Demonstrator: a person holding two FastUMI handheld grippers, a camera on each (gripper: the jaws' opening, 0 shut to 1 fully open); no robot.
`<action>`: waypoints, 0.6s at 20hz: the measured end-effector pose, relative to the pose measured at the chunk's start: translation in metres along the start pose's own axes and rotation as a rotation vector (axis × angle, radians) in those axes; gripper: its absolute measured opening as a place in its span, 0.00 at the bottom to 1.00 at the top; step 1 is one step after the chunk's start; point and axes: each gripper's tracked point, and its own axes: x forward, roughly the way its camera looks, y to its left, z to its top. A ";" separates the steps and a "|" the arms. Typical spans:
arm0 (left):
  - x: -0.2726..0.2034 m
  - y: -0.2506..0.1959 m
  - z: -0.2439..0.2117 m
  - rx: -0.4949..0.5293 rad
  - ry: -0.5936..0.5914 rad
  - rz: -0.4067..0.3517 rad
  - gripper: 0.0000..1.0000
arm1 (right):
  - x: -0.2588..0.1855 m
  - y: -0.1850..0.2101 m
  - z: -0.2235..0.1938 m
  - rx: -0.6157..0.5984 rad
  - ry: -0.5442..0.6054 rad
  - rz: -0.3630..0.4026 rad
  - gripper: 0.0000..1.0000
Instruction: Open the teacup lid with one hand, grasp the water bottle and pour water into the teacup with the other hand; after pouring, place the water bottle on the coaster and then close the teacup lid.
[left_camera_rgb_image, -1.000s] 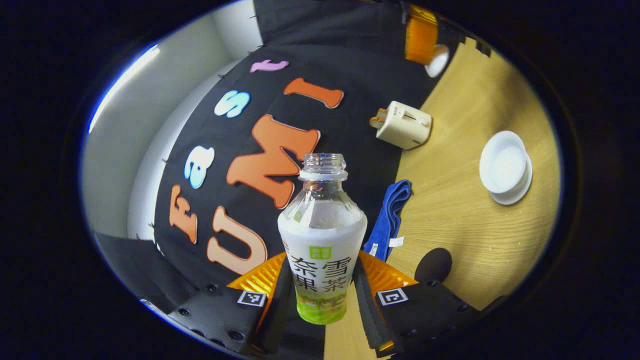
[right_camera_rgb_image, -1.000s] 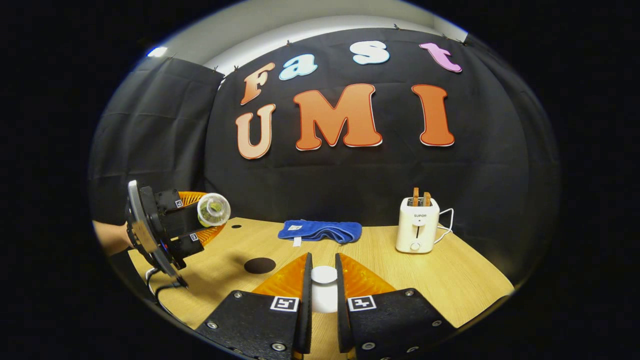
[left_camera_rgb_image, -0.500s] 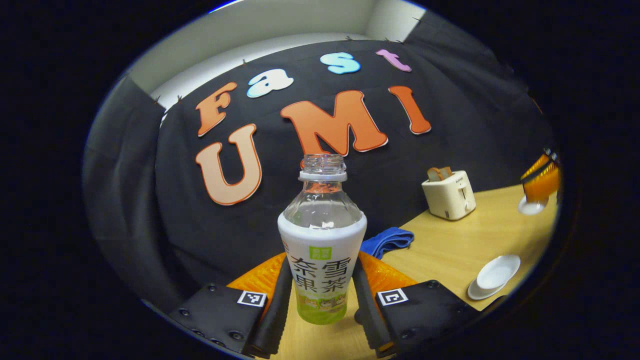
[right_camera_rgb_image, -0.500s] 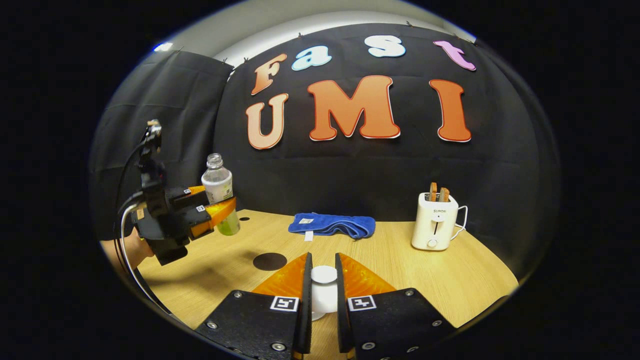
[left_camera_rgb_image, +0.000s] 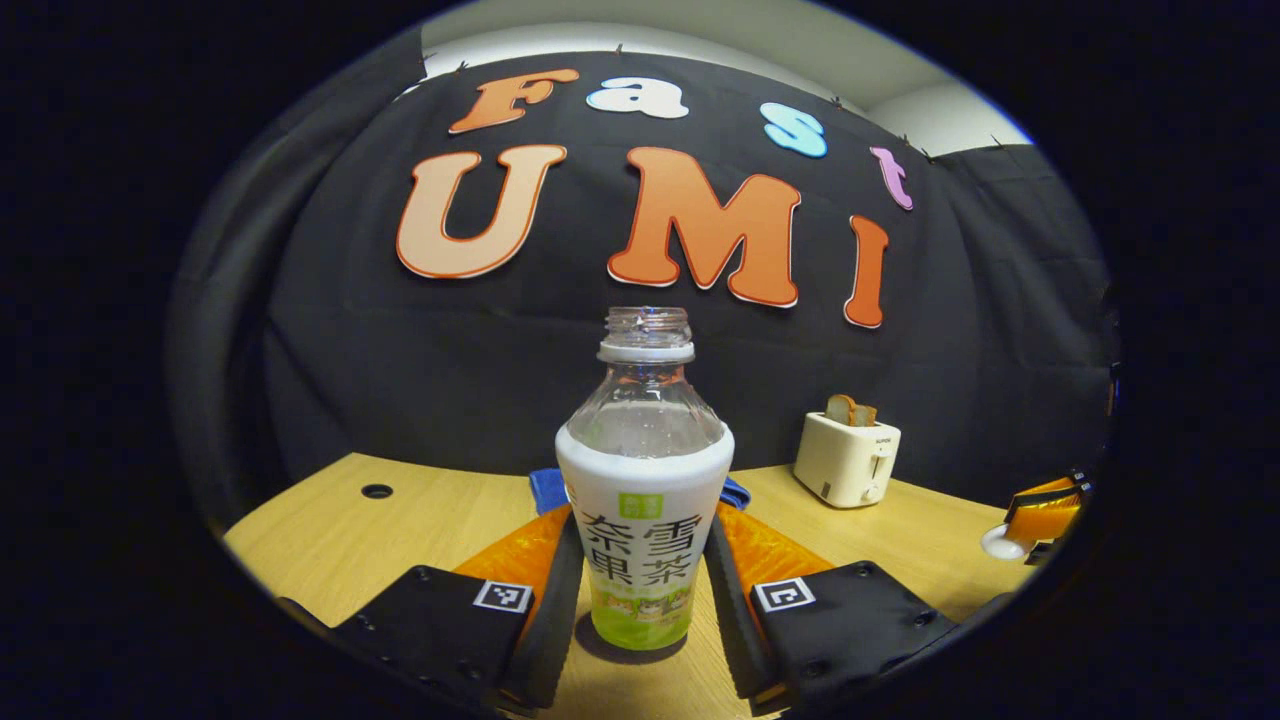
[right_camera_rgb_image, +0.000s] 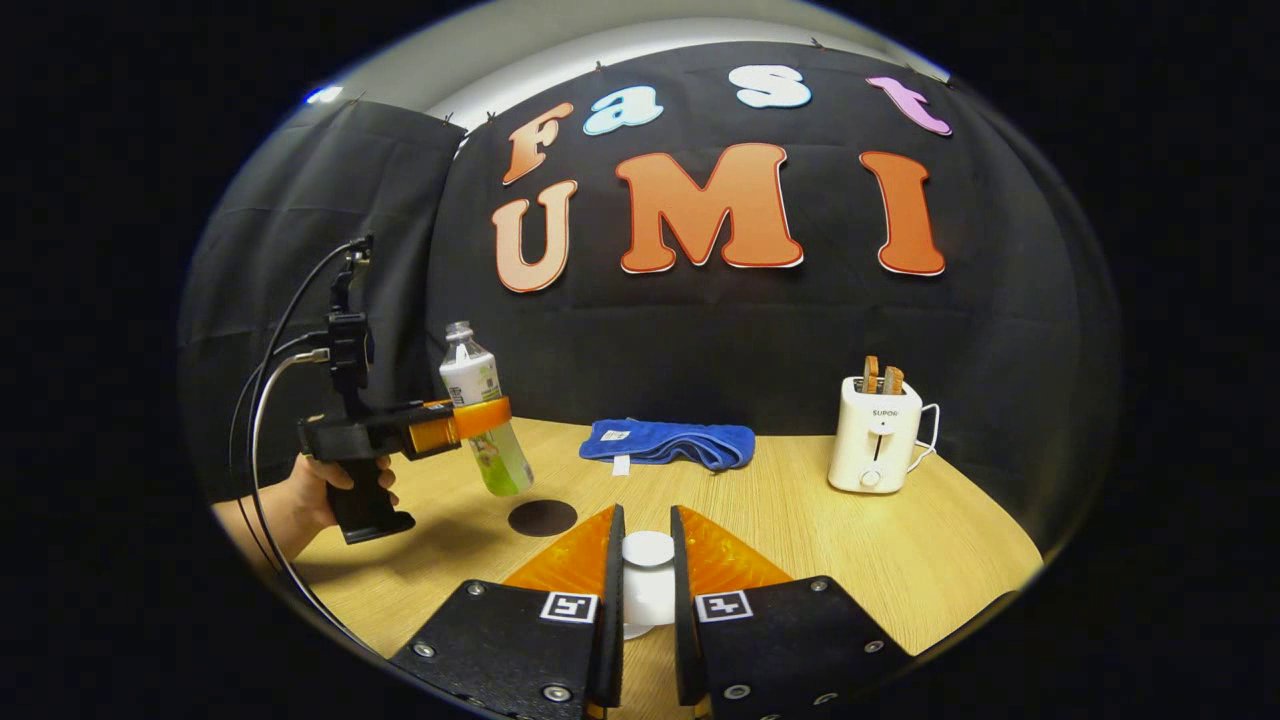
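Clear plastic water bottle, uncapped

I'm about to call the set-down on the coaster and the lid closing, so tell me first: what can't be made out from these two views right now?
- Teacup: I cannot find it in either view, so its water level is unknown.
- Coaster: in the left gripper view the water bottle covers most of it.
- Bottle base: whether it touches the coaster is unclear.
- Teacup lid: the right gripper hides its sides.
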 end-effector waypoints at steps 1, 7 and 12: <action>0.006 -0.003 -0.008 -0.013 0.012 -0.001 0.66 | 0.000 0.000 0.000 0.002 0.001 0.000 0.22; 0.026 0.000 -0.028 0.019 0.055 0.035 0.65 | 0.003 0.007 -0.010 0.002 0.017 0.011 0.22; 0.037 0.003 -0.050 0.055 0.112 0.047 0.66 | 0.005 0.012 -0.013 -0.008 0.023 0.023 0.22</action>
